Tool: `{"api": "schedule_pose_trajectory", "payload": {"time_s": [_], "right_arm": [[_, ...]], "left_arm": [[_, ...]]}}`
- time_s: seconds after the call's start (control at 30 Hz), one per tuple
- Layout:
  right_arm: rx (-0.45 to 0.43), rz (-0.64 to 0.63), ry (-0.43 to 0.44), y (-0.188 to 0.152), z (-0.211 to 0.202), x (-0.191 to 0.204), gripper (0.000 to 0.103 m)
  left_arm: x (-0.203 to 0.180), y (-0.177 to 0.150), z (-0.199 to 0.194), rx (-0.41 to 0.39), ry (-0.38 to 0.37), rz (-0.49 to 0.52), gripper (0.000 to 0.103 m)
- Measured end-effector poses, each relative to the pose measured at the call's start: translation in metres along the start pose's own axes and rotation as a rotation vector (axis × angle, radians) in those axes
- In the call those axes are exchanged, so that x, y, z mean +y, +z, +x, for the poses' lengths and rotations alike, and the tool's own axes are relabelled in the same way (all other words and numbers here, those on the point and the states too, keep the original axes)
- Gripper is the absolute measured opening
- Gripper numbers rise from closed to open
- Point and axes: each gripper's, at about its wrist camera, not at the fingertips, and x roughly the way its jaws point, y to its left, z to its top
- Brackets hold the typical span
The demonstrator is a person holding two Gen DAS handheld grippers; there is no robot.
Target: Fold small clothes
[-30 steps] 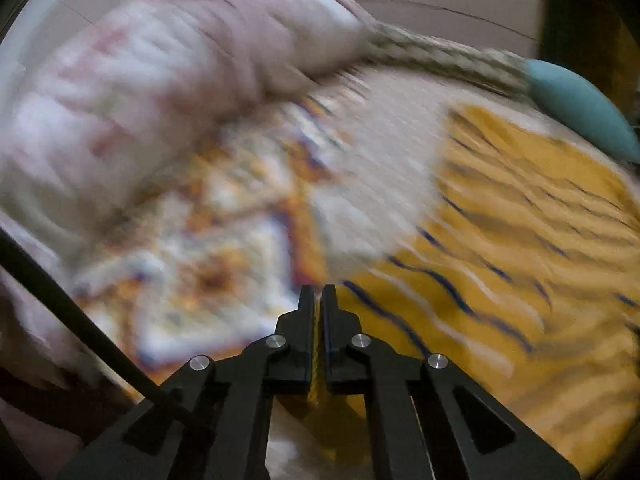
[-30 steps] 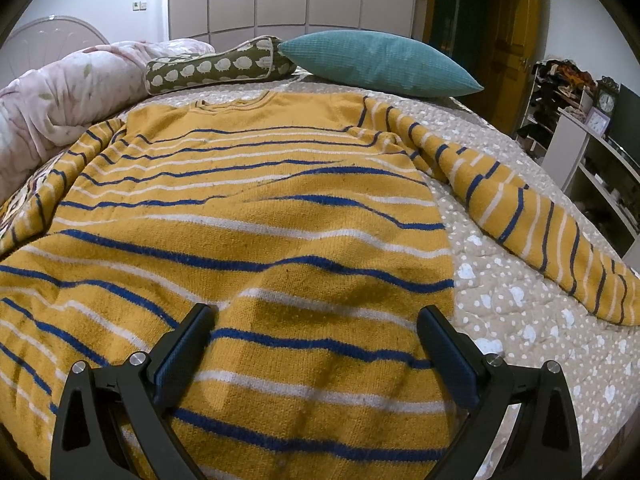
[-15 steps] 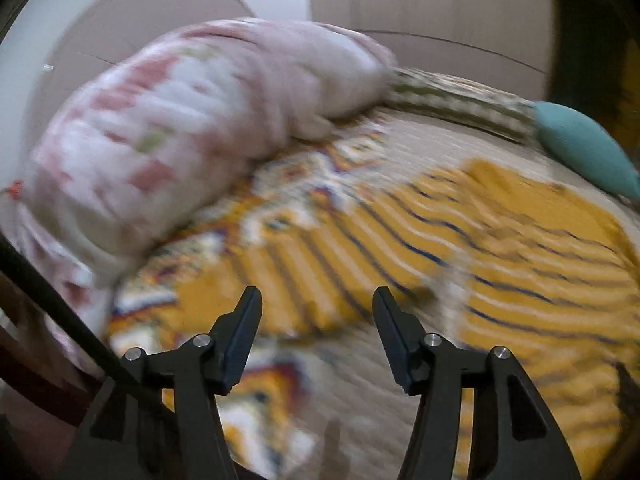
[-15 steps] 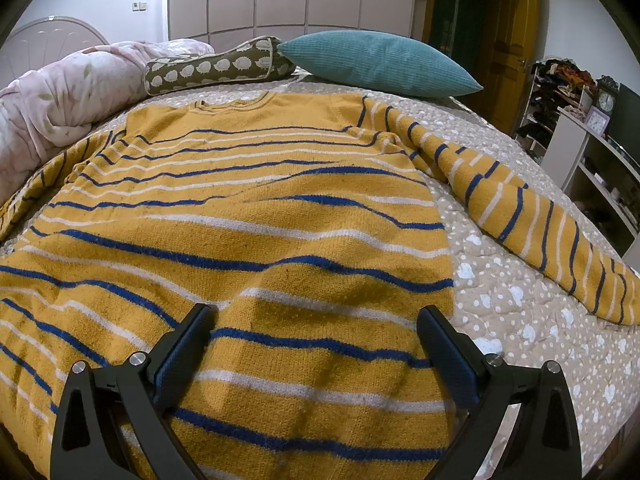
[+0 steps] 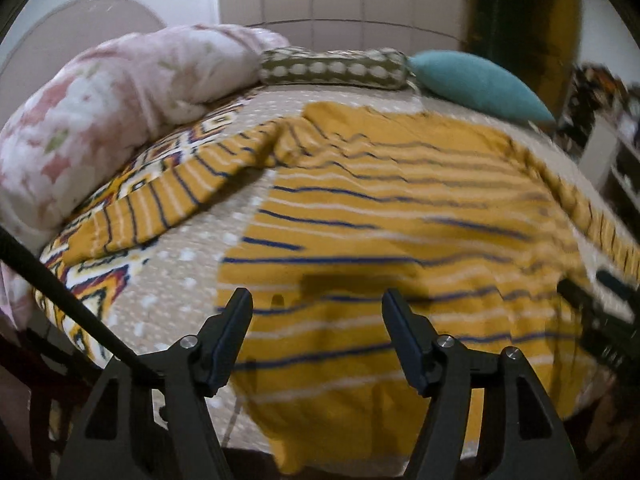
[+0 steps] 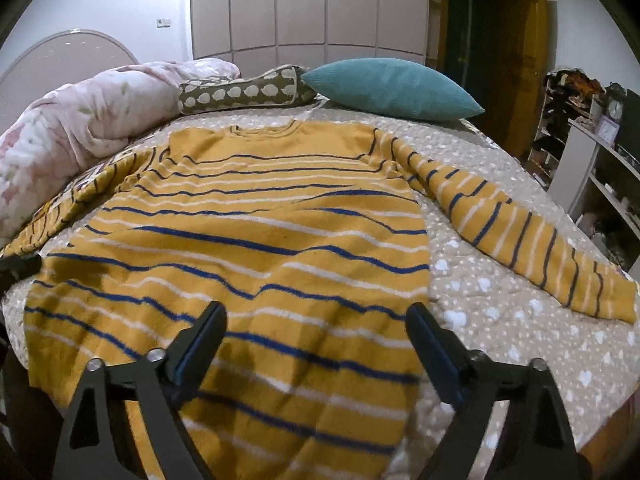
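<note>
yellow striped sweater [image 6: 256, 248] spread flat, front up, on dotted bedspread [image 6: 500, 320], collar toward teal pillow [image 6: 392, 88], both sleeves splayed outward. left gripper [image 5: 316, 312] and right gripper [image 6: 316, 328] released, jaws wide, empty, poised above the hem. judged step: laid out, folding not yet begun. next move likely calls for pinching a sleeve [image 6: 520, 240] and carrying it across the body.

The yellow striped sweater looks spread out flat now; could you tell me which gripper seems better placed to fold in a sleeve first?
Probably the left gripper: open, nearer the sweater's left sleeve.
</note>
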Motion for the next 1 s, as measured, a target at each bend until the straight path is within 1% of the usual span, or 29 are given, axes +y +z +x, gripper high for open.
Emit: {"api": "schedule_pose_trajectory", "payload": {"time_s": [0.03,0.07,0.1,0.27,0.33,0.57,0.73,1.0], "right_arm": [[0.008,0.005,0.007,0.001,-0.003,0.002,0.090],[0.016,0.003,0.006,0.001,-0.003,0.003,0.087],[0.009,0.018,0.025,0.003,-0.006,0.003,0.083],[-0.012,0.018,0.035,0.002,-0.013,0.006,0.080],[-0.009,0.019,0.015,0.001,-0.012,0.007,0.080],[0.049,0.041,-0.009,-0.002,-0.001,0.003,0.080],[0.057,0.041,-0.014,-0.004,0.000,0.004,0.080],[0.063,0.031,-0.018,-0.007,0.002,0.006,0.080]], "left_arm": [[-0.005,-0.003,0.001,0.009,-0.010,0.021,0.067],[-0.009,-0.005,0.004,0.022,-0.021,0.039,0.067],[-0.015,-0.007,0.006,0.038,-0.032,0.056,0.067],[-0.020,-0.014,0.012,0.080,-0.061,0.057,0.067],[-0.021,-0.015,0.010,0.079,-0.063,0.056,0.067],[-0.029,-0.015,0.000,0.050,-0.045,0.086,0.069],[-0.037,-0.017,-0.004,0.044,-0.043,0.112,0.072],[-0.041,-0.019,-0.003,0.057,-0.046,0.122,0.073]]}}
